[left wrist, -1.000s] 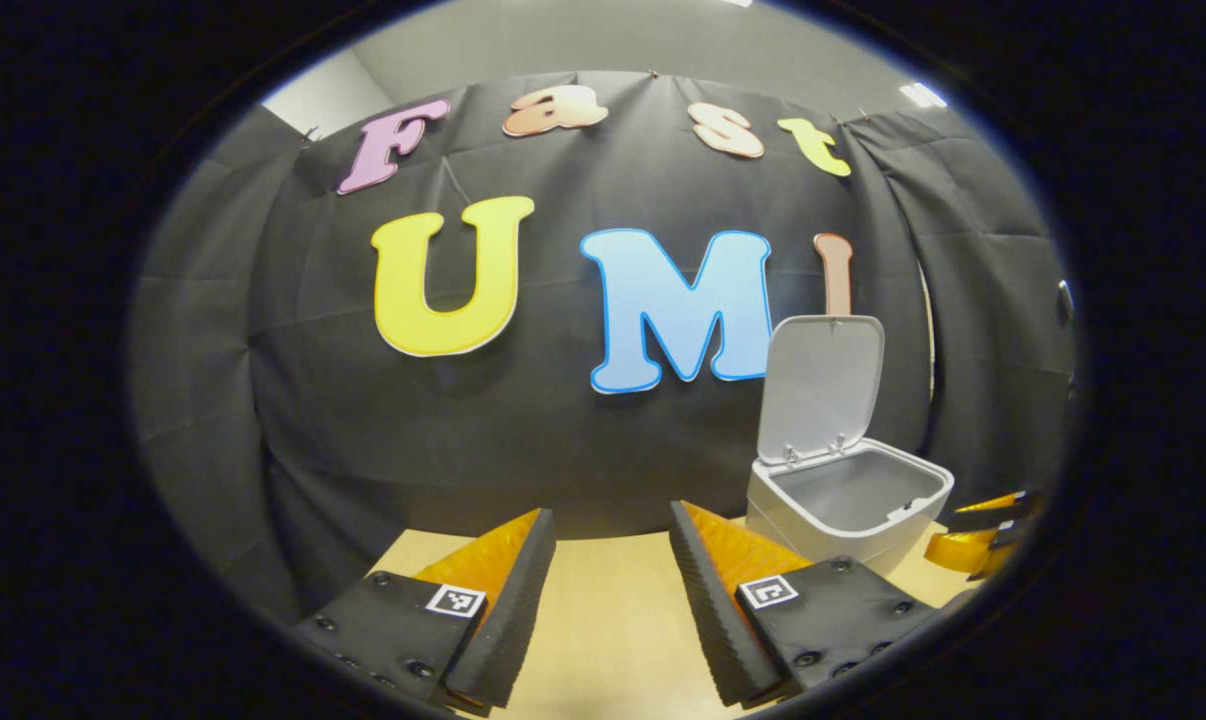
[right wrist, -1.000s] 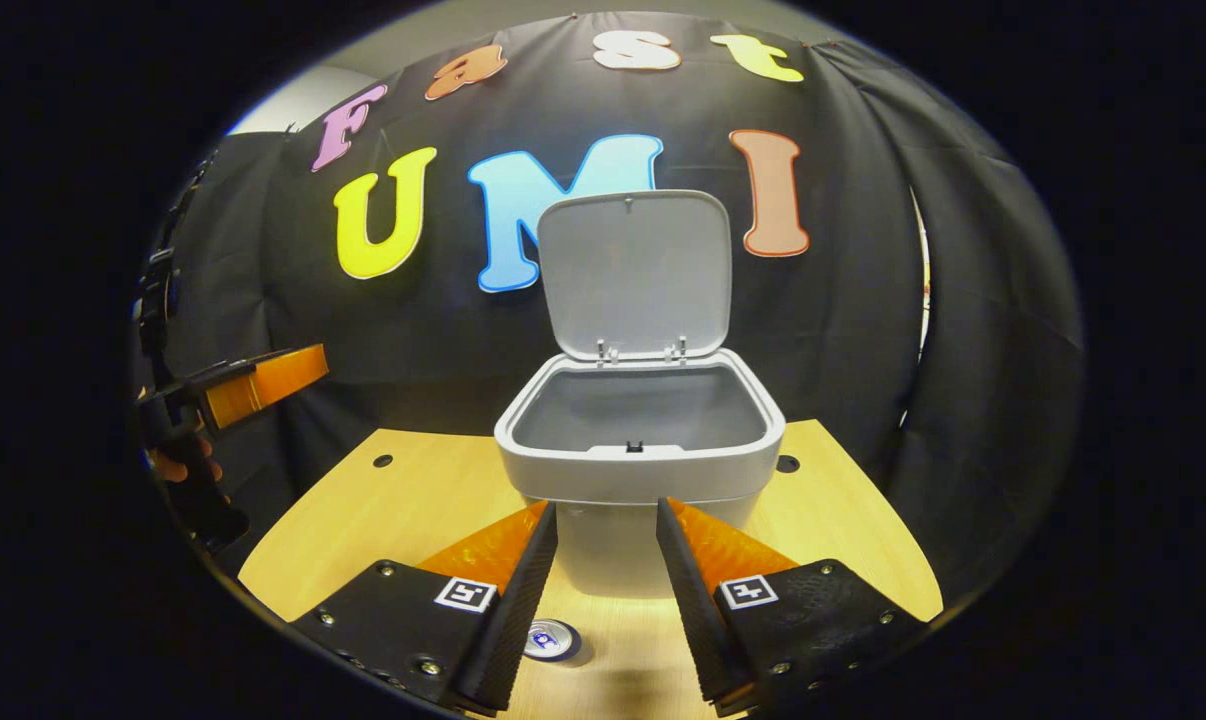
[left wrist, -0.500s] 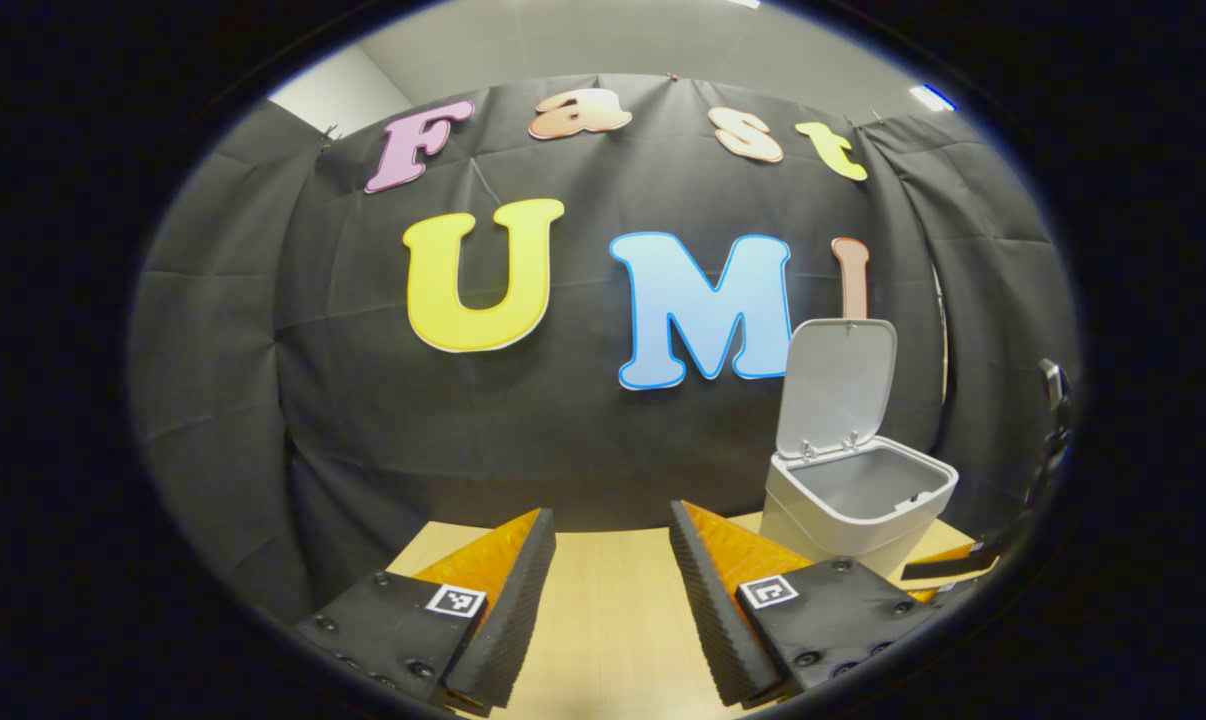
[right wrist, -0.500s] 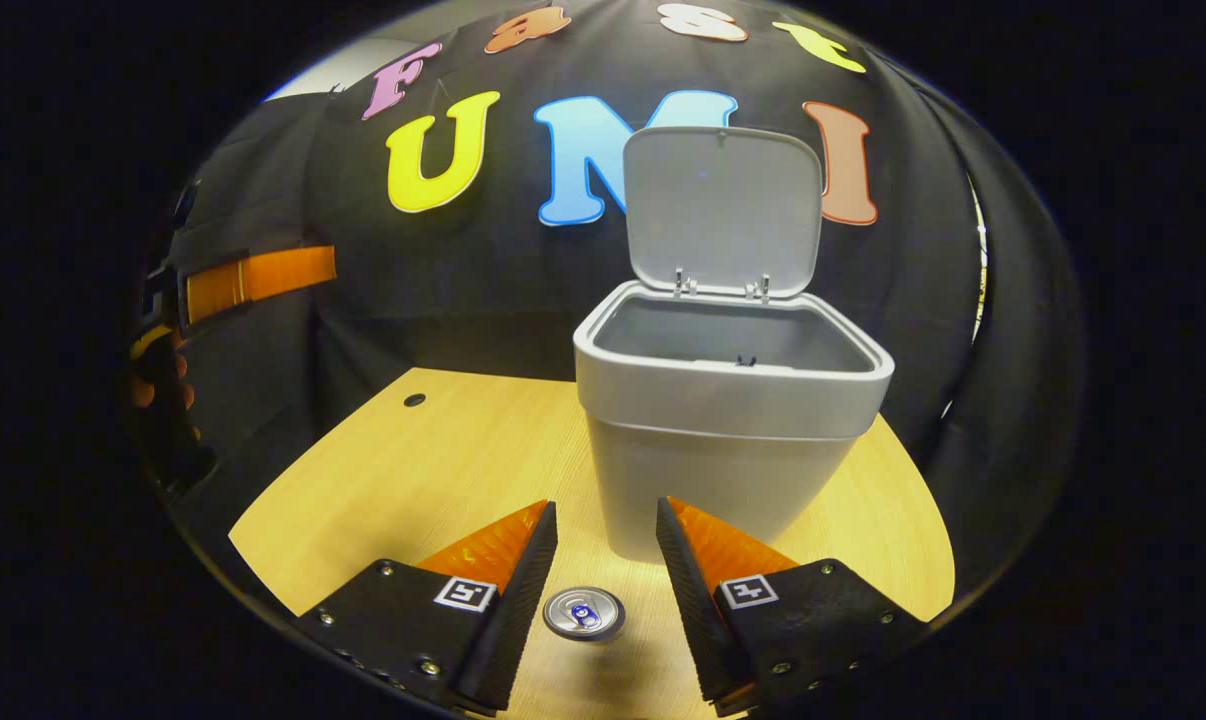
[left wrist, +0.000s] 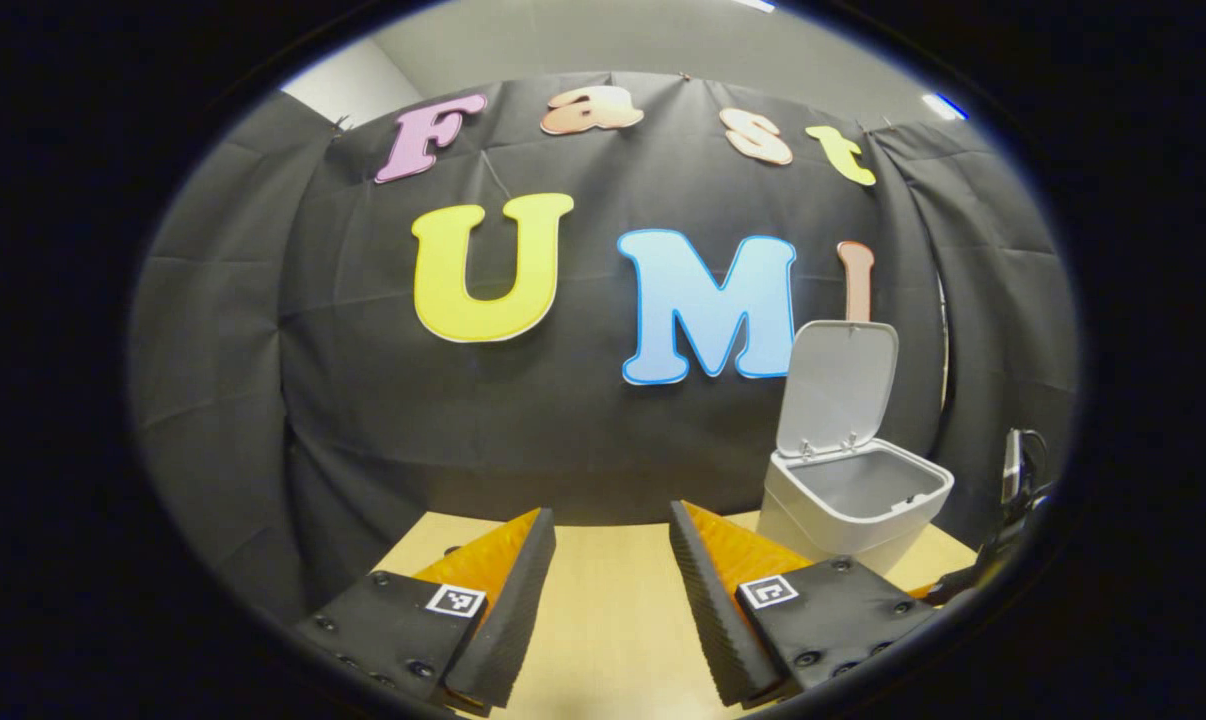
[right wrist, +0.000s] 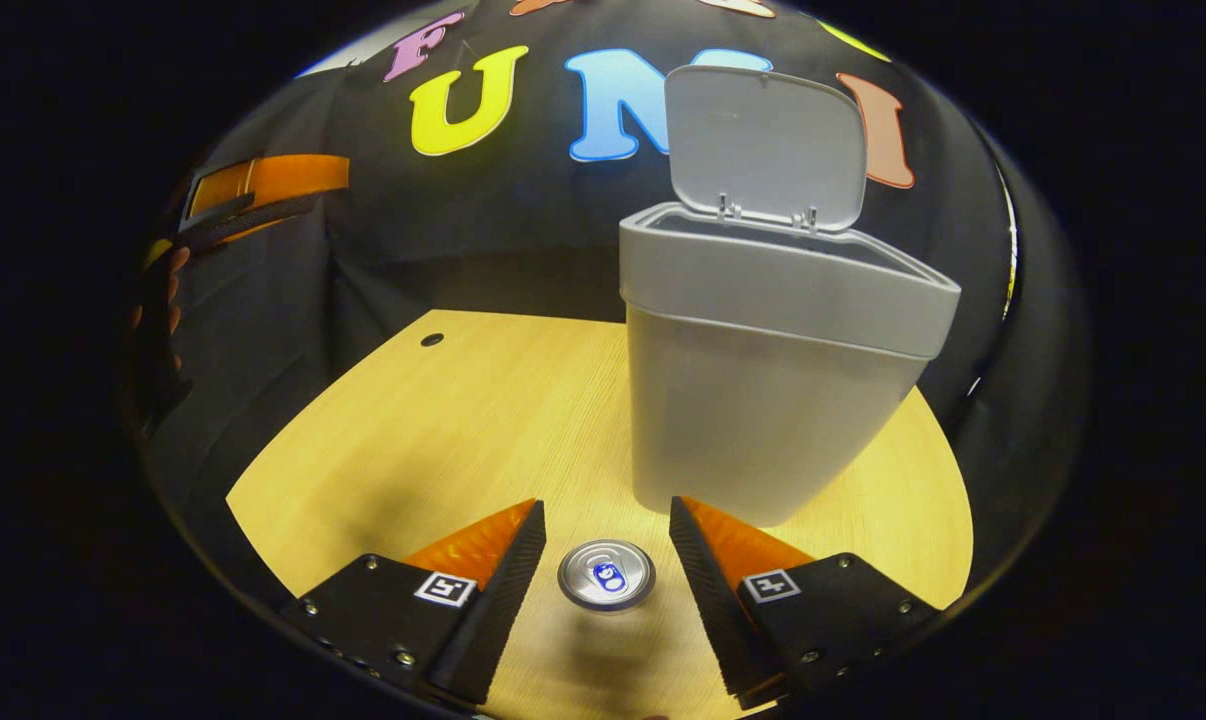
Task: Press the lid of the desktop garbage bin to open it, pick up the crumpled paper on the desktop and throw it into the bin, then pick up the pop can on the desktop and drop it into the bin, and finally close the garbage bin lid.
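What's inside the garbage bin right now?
In the left gripper view, the open bin shows bare grey inner wall under its raised lid. Its bottom is hidden by the rim, so any paper is unseen.

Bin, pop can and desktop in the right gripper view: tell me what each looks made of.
Bin: looks like matte grey plastic, with smooth moulded walls and a thin hinged lid.
Pop can: likely aluminium, with a shiny silver top and pull tab.
Desktop: pale wood grain, probably laminate; I can't confirm.

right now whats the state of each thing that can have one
garbage bin: upright on the table
lid: up, open
pop can: upright on the table, between the right gripper's fingers, not gripped
right gripper: open
left gripper: open, holding nothing
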Demonstrator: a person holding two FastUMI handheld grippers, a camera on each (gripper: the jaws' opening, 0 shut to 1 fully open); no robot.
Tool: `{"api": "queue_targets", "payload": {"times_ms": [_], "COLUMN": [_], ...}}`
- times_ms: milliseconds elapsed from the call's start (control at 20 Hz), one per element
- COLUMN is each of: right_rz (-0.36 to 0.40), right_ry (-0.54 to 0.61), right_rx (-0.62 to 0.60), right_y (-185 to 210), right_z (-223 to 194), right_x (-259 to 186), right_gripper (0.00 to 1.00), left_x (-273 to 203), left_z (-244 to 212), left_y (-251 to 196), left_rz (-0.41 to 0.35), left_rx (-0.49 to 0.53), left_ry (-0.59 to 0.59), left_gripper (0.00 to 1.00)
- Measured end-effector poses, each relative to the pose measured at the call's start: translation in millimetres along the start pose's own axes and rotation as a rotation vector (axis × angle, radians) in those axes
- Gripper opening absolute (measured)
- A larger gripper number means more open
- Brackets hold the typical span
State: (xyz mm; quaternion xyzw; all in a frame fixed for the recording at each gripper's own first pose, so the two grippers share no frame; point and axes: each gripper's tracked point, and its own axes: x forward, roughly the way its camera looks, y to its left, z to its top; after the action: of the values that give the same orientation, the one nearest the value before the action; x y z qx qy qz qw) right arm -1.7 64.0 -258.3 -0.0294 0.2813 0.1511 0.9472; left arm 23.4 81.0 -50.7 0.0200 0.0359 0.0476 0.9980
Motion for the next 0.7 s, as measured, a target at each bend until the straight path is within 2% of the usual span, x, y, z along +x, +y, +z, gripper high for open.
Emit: {"api": "queue_targets", "payload": {"times_ms": [100,250,500,550,700], "right_rz": [0.002,0.017,0.024,0.026,0.016], "right_ry": [0.024,0.076,0.154,0.17,0.187], "right_rx": [-0.009,-0.018,-0.043,-0.042,-0.045], "right_y": [-1,1,1,1,-3], "right_z": [-9,-27,-53,-58,-62], "right_x": [5,16,30,35,39], "right_gripper": [0.82,0.93,0.93,0.93,0.92], "left_x": [0,0,2,3,4], "left_z": [-1,-4,-10,-12,-16], "left_y": [2,4,9,11,13], "left_rz": [0.005,0.012,0.025,0.031,0.037], "left_rx": [-0.003,-0.008,-0.022,-0.025,-0.031], "left_ry": [0.001,0.004,0.015,0.02,0.027], "left_gripper": [0.84,0.84,0.84,0.77,0.8]}}
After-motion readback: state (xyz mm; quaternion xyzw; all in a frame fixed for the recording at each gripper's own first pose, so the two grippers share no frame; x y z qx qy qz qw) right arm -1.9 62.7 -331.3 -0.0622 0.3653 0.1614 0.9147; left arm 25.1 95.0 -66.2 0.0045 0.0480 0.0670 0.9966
